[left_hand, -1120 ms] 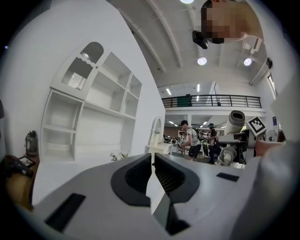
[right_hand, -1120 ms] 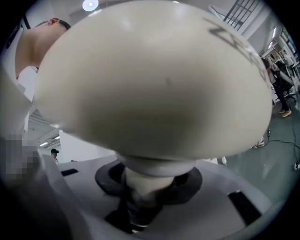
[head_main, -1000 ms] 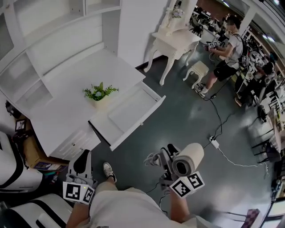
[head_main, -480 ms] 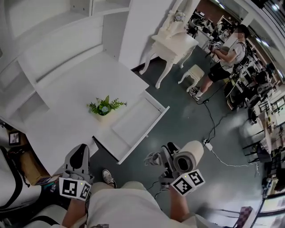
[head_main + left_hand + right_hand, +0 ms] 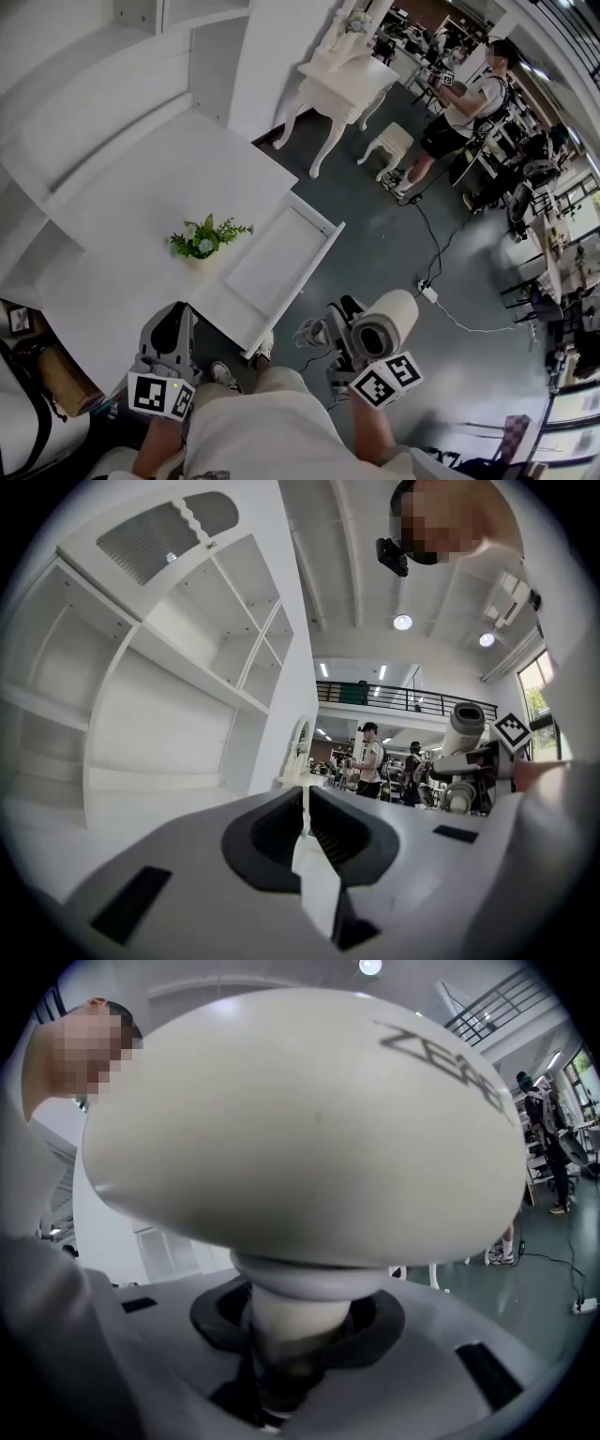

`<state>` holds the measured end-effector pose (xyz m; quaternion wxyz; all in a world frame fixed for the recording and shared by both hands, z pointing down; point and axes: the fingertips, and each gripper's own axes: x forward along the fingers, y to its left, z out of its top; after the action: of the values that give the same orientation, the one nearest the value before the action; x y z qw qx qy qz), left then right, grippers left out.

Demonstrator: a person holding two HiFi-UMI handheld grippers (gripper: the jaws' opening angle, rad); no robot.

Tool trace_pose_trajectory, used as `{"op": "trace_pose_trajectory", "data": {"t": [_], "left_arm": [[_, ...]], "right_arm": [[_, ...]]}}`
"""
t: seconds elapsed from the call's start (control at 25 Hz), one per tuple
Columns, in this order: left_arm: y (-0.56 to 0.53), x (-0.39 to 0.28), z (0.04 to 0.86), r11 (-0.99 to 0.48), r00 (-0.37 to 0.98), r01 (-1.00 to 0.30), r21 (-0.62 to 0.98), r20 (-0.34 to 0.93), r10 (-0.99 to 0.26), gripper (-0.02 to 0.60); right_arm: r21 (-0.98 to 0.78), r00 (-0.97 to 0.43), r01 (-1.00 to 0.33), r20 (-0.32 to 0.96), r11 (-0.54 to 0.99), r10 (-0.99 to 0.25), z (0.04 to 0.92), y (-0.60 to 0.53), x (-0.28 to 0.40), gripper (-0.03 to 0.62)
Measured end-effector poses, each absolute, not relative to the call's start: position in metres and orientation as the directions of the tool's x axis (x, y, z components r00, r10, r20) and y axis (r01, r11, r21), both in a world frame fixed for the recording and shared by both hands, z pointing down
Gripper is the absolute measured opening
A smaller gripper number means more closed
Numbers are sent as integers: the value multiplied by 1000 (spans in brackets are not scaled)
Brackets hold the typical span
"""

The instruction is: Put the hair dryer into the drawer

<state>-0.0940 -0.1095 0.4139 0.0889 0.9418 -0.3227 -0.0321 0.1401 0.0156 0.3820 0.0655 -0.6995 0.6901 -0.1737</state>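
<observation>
Now | room: white desk (image 5: pixel 141 178), grey floor (image 5: pixel 394 234) | drawer (image 5: pixel 272 267) open at desk front | plant (image 5: pixel 202 237) just behind drawer | dryer (image 5: pixel 380 323) right of drawer, clamped in right gripper (image 5: pixel 339 330) | left gripper (image 5: pixel 172 317) left of drawer, jaws together | cable (image 5: pixel 441 248), person (image 5: pixel 459 103) beyond drawer

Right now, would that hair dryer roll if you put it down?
Probably; the hair dryer has a round, smooth barrel. It seems top-heavy too, big barrel above the thin handle in the right gripper, so it may tip.
</observation>
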Motion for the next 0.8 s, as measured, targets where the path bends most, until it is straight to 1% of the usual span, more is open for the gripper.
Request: {"op": "trace_pose_trajectory", "data": {"t": [0.16,0.28,0.44,0.56,0.8], "left_arm": [[-129,-82,409,-761,769,-630,155,-14,-639,34],[-139,-76,400,-736,743,-660,150,-18,-669,34],[-146,-60,398,-732,737,-671,119,-1,-676,34],[-152,-57,402,-707,714,-696,125,24,-699,34],[-160,-55,420,-672,684,-729,129,89,-724,34]], "right_arm": [[-350,-39,-937,153,-17,-987,395,-5,156,161],[-363,-74,-932,183,3,-980,411,-25,164,161],[-393,-109,-919,227,12,-968,442,-53,177,161],[-424,-142,-905,284,9,-948,473,-69,183,161],[-495,-180,-868,404,-49,-897,546,-100,192,161]]}}
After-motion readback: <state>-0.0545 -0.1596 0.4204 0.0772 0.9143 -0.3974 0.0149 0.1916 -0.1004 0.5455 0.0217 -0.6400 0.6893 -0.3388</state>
